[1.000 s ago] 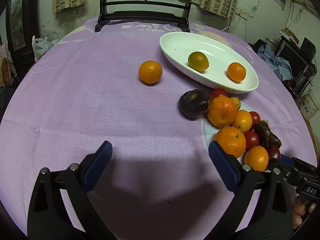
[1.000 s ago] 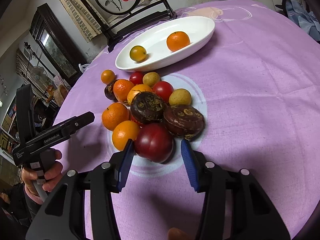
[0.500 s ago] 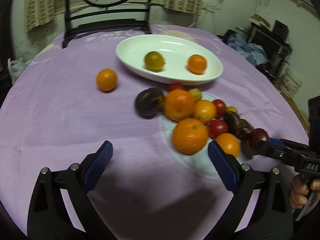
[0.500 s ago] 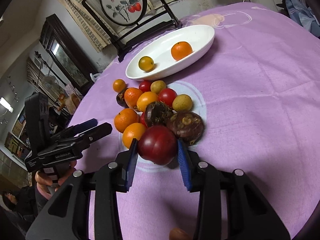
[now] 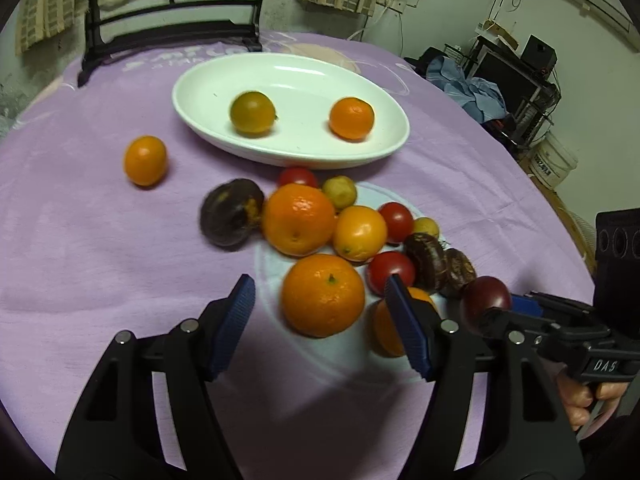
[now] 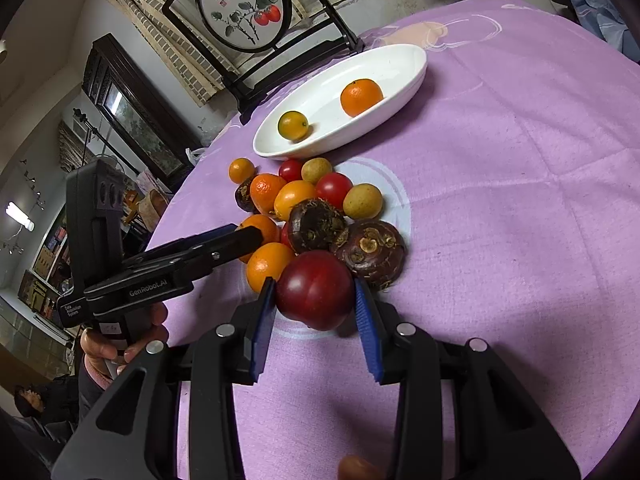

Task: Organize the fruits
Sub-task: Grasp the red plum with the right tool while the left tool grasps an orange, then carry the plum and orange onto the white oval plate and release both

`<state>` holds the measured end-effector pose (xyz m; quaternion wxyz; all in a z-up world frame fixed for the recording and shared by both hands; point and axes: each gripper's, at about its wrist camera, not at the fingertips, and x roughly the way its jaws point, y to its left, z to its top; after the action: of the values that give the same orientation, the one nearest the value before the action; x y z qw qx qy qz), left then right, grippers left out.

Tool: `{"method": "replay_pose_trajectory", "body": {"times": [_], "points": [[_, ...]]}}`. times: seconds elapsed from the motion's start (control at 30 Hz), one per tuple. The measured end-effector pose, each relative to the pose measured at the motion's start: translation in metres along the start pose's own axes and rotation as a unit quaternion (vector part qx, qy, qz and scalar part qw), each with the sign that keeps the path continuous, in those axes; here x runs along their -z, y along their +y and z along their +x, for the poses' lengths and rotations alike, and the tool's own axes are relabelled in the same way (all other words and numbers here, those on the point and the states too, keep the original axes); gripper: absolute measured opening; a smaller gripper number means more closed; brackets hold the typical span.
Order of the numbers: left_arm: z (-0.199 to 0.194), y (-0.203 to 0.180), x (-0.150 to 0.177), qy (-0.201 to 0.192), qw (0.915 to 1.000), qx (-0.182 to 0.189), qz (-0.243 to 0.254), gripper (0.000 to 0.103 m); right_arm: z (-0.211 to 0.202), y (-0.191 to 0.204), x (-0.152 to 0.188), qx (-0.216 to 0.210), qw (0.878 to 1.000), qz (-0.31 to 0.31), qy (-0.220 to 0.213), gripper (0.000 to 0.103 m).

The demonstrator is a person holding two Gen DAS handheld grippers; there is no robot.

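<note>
Right gripper (image 6: 315, 300) is clamping a dark red plum (image 6: 314, 290) between its blue pads, at the near edge of the fruit pile on the purple cloth (image 6: 520, 240). Left gripper (image 5: 320, 310) is closing around a large orange (image 5: 322, 295), its pads not yet pressing it. Behind the pile, a white dish (image 5: 192, 92) is holding a greenish citrus (image 5: 252, 111) and a small orange (image 5: 351, 117).

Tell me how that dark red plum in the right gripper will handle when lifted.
The plum looks round and glossy, so it may slip or spin between the right gripper's flat pads. It looks firm enough for that grip. Set down on the cloth, it will probably roll.
</note>
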<state>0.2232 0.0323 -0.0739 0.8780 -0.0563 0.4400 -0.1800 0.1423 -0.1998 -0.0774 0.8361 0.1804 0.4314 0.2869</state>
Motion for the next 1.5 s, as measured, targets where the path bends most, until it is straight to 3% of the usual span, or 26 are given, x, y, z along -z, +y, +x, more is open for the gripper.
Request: {"method": "replay_pose_trajectory", "body": {"times": [0.13,0.3,0.43,0.63,0.77,0.93,1.1,1.27,1.43,1.5], "points": [[0.011,0.001,0.001,0.022,0.9997,-0.006,-0.008,0.063,-0.001,0.0,0.0,-0.004,1.0,0.002,0.0,0.039],[0.01,0.0,0.002,0.017,0.9997,-0.013,-0.015,0.06,0.0,-0.001,0.0,-0.005,1.0,0.003,0.001,0.039],[0.008,-0.005,0.005,0.016,0.9997,-0.02,0.0,0.045,0.0,-0.001,0.0,-0.004,1.0,0.003,0.001,0.039],[0.003,-0.002,0.009,0.013,0.9997,-0.013,-0.018,0.045,-0.001,0.002,0.0,0.0,1.0,-0.004,0.0,0.039],[-0.01,-0.003,0.007,-0.01,0.9997,0.002,-0.024,0.045,-0.005,0.016,-0.004,0.003,0.999,-0.046,-0.007,0.039],[-0.024,-0.013,-0.03,-0.059,0.9981,0.004,-0.016,0.045,-0.013,0.026,-0.055,0.012,0.996,-0.067,-0.058,0.039],[-0.006,-0.02,-0.086,-0.091,0.995,-0.041,-0.005,0.045,0.022,0.014,-0.127,0.079,0.989,-0.072,-0.102,0.039],[0.033,-0.018,-0.116,-0.066,0.9954,-0.07,-0.006,0.045,0.064,-0.011,-0.169,0.101,0.989,-0.045,-0.102,0.039],[0.055,-0.011,-0.118,-0.036,0.9963,-0.078,0.001,0.045,0.091,-0.025,-0.181,0.109,0.99,-0.045,-0.072,0.041],[0.061,-0.008,-0.116,-0.024,0.9966,-0.078,-0.003,0.045,0.093,-0.025,-0.181,0.11,0.991,-0.05,-0.066,0.051]]}}
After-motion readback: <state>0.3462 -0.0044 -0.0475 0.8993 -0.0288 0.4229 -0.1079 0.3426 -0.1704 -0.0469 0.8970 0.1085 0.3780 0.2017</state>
